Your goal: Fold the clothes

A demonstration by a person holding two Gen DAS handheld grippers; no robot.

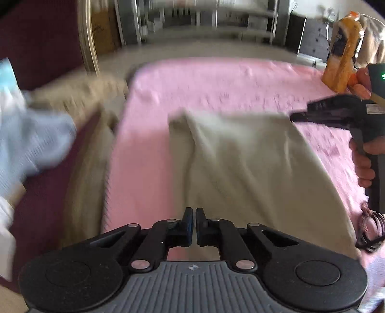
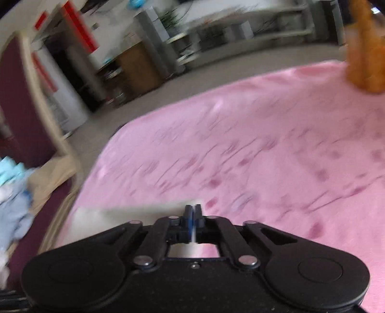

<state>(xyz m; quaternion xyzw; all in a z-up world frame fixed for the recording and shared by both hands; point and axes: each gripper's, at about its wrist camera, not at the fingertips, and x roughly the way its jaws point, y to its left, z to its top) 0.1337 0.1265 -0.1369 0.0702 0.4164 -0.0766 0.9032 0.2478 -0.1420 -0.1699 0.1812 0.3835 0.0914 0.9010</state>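
Note:
A beige garment [image 1: 240, 163] lies spread over a pink blanket [image 1: 216, 81], stretched between my two grippers. My left gripper [image 1: 194, 214] is shut on its near edge. My right gripper [image 1: 294, 118] comes in from the right in the left wrist view and is shut on the garment's far right corner. In the right wrist view the right gripper [image 2: 194, 211] pinches the pale cloth edge [image 2: 134, 211], which runs off to the left above the pink blanket [image 2: 264, 156].
A pile of light blue and white clothes [image 1: 26, 144] lies at the left on a maroon surface, with a tan cloth [image 1: 79, 96] beside it. An orange object [image 1: 341, 55] stands at the blanket's far right. Shelves and furniture [image 1: 204, 19] line the far wall.

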